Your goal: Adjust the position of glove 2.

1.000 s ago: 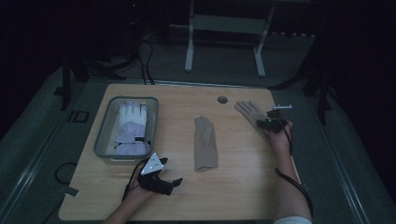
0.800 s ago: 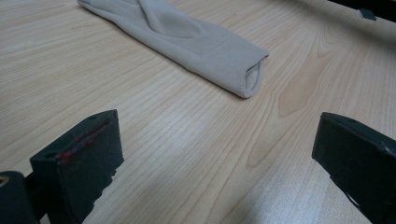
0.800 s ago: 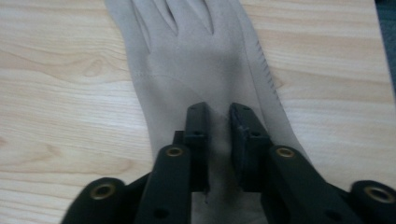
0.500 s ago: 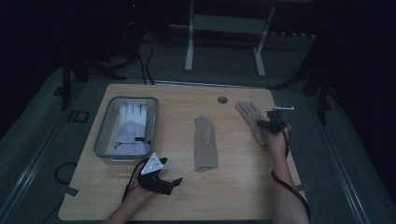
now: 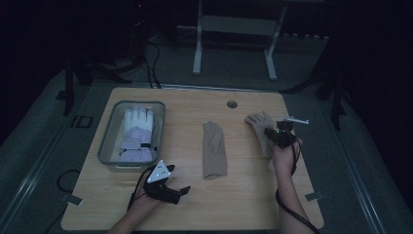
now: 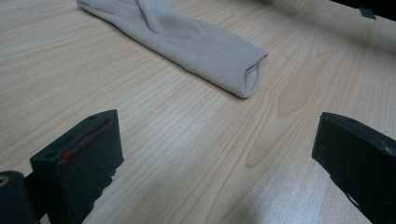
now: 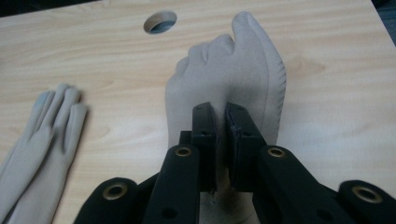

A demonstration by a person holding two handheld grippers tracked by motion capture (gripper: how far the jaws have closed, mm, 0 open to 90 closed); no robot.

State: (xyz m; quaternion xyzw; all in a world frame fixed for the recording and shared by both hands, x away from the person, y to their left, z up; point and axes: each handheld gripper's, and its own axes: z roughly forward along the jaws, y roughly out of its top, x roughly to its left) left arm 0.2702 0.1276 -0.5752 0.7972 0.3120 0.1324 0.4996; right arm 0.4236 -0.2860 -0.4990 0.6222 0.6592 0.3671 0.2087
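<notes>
Near the desk's right edge, the right gripper (image 7: 219, 140) has its fingers pinched on the beige glove (image 7: 233, 79), soft and limp, best held at the cuff, while the left gripper (image 5: 168, 187) idles with fingers wide

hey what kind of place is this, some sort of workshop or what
Probably a lab or recording setup, not a home. A bare wooden table stands in a dark room, cables trail over the floor behind it, and a metal stand rises beyond. The right gripper is pinching a beige glove.
</notes>
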